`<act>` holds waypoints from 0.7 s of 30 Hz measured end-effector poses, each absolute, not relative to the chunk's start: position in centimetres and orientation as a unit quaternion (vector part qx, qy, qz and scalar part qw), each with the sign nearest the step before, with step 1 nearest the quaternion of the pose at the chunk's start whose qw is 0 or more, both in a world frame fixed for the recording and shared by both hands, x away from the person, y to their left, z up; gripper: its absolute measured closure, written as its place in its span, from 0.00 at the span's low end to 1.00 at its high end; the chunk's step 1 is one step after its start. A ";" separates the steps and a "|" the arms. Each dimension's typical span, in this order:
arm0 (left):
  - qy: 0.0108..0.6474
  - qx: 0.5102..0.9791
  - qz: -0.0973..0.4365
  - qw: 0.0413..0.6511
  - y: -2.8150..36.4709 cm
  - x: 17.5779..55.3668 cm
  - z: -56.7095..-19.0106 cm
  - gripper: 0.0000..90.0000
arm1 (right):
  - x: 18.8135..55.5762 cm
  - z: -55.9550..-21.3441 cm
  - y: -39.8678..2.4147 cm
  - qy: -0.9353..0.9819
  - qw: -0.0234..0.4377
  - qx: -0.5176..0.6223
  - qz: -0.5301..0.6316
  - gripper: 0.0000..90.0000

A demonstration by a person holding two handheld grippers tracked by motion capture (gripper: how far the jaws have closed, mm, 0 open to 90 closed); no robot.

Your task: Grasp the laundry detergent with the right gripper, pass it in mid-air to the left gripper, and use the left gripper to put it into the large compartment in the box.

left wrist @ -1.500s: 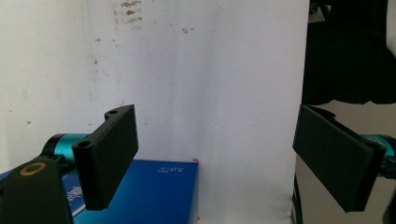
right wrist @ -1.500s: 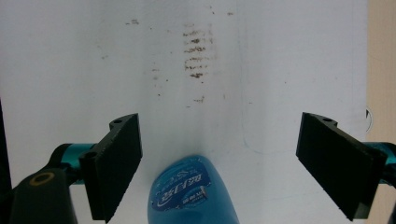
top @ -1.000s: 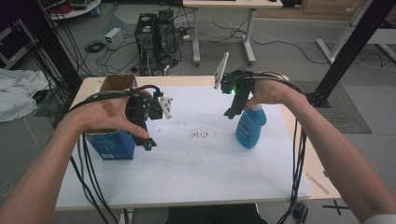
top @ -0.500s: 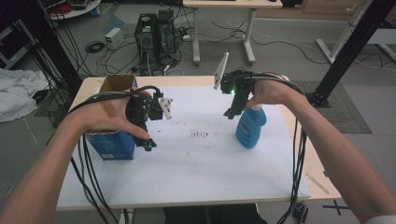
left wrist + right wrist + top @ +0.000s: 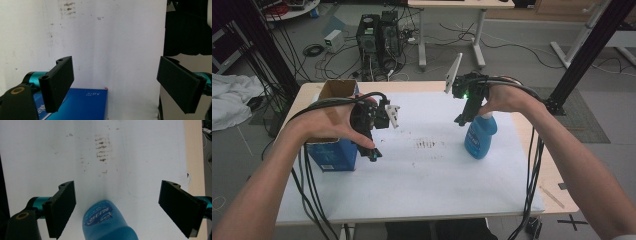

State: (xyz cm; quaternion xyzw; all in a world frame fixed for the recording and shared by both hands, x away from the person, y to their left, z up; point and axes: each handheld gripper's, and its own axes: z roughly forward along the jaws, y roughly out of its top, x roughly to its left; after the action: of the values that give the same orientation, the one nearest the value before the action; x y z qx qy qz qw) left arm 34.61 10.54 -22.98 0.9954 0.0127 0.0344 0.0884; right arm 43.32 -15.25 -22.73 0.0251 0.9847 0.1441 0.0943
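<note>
Hands are holding two tools over a white worktop [image 5: 422,190]. Right tool [image 5: 466,112] is hanging wide open, gripping nothing, directly above a blue spray bottle [image 5: 480,136] standing right of a brown smear [image 5: 428,145]. Left tool [image 5: 371,150] is likewise gaping empty, just beside a blue box [image 5: 332,154] near the left edge.

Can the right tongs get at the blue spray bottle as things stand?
Probably yes. The right tongs hang open right above the blue spray bottle, jaws spread wider than its body in the right gripper view, with nothing between them. The white sheet around it looks bare.
</note>
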 end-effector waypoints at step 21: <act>0.007 0.996 0.037 0.079 9.7 34.6 -23.3 0.16 | 41.6 -20.1 -20.6 0.972 0.127 0.156 0.125 0.15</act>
State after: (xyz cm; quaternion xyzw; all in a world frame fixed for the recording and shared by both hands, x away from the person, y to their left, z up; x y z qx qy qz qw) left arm 34.55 9.73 -23.35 0.9962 0.0068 0.0367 0.0788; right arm 41.58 -20.58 -20.13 0.1556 0.9716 0.1251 0.1268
